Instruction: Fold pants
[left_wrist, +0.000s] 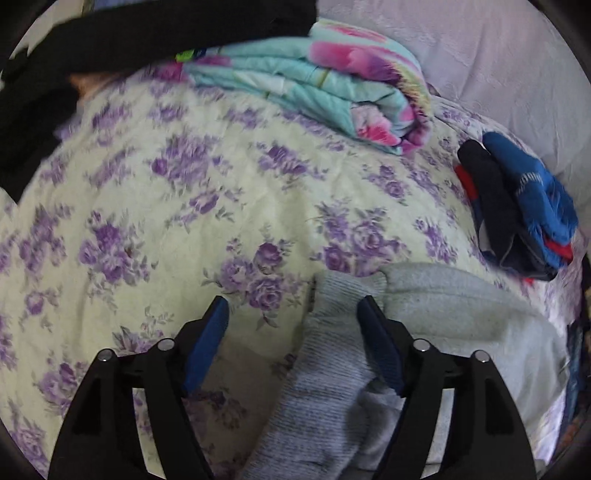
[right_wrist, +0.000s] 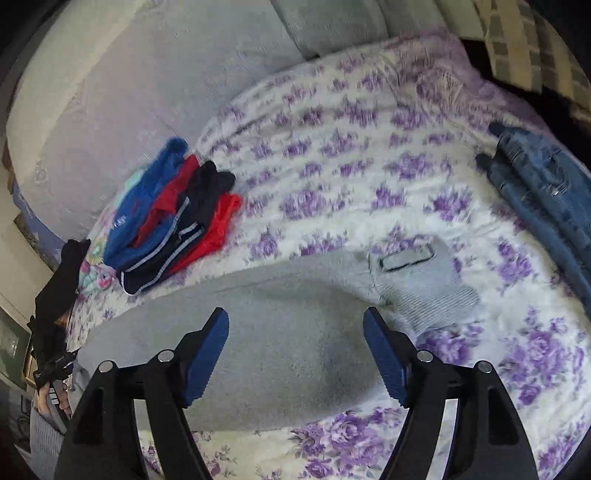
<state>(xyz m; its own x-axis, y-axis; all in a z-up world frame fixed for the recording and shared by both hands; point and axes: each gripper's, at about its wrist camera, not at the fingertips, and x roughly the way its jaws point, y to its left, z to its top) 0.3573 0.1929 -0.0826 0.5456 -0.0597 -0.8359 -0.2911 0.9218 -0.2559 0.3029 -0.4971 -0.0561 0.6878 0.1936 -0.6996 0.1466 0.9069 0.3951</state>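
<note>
The grey sweatpants lie on a bed with a purple-flowered cover. In the right wrist view their ribbed waistband lies to the right, with a label showing. My right gripper is open just above the grey fabric, holding nothing. In the left wrist view a ribbed end of the pants lies between the fingers of my open left gripper, and the fleece part spreads to the right. The right fingertip rests against the ribbed cloth.
A stack of blue, red and dark shorts lies at the bed's far side, also in the left wrist view. A folded turquoise and pink quilt lies farther back. Blue jeans lie at the right. A dark garment hangs top left.
</note>
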